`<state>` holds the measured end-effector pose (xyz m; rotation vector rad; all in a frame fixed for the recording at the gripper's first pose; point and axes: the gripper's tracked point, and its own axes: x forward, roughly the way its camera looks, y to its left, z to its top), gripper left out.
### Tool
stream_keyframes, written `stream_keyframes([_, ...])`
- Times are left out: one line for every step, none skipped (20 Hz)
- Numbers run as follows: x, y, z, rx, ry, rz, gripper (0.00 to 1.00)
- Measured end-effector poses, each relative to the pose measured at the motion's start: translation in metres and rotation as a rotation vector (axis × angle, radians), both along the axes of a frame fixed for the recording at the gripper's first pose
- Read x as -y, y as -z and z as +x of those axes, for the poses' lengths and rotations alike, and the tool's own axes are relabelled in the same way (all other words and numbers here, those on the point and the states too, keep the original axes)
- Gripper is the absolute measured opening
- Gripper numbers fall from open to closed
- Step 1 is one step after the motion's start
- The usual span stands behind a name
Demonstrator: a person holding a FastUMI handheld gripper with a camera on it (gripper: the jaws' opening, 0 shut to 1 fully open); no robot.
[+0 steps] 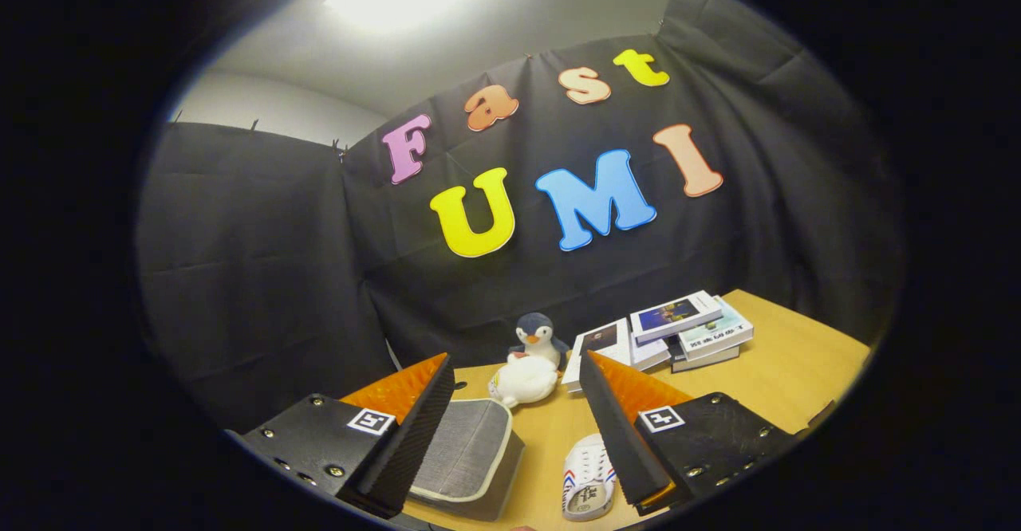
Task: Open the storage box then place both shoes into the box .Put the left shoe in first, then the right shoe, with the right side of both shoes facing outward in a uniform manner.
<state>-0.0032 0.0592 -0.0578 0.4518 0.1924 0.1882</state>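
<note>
My gripper [514, 427] is open and held above the wooden table [790, 371], its two black fingers wide apart with nothing between them. A grey fabric storage box [467, 455] with a pale rim lies on the table just inside my left finger [411, 439], its lid shut. A white shoe [589, 479] with red and blue stripes lies below, close against my right finger [618, 435], partly hidden by it.
Beyond the fingers a penguin plush toy [536, 338] stands behind a white plush [524, 379]. A loose stack of books [678, 330] lies to their right near the black cloth wall. Bare tabletop stretches right of the books.
</note>
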Motion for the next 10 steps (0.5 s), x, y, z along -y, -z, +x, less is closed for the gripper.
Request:
stream_keyframes([-0.004, 0.005, -0.001, -0.018, -0.009, 0.028, 0.96])
stream_keyframes([-0.007, 0.009, -0.002, -0.038, -0.019, 0.055, 0.96])
stream_keyframes([-0.011, 0.016, -0.001, -0.059, -0.027, 0.081, 0.96])
stream_keyframes([-0.014, 0.023, -0.001, -0.079, -0.038, 0.111, 0.96])
stream_keyframes([-0.017, 0.032, 0.001, -0.103, -0.05, 0.145, 0.96])
stream_keyframes([-0.023, 0.043, 0.002, -0.132, -0.059, 0.182, 0.96])
stream_keyframes([-0.027, 0.049, -0.002, -0.162, -0.073, 0.224, 0.98])
stream_keyframes([-0.032, 0.059, -0.004, -0.197, -0.085, 0.262, 0.98])
stream_keyframes([-0.037, 0.068, -0.006, -0.23, -0.1, 0.295, 0.98])
stream_keyframes([-0.043, 0.076, -0.009, -0.26, -0.115, 0.321, 0.98])
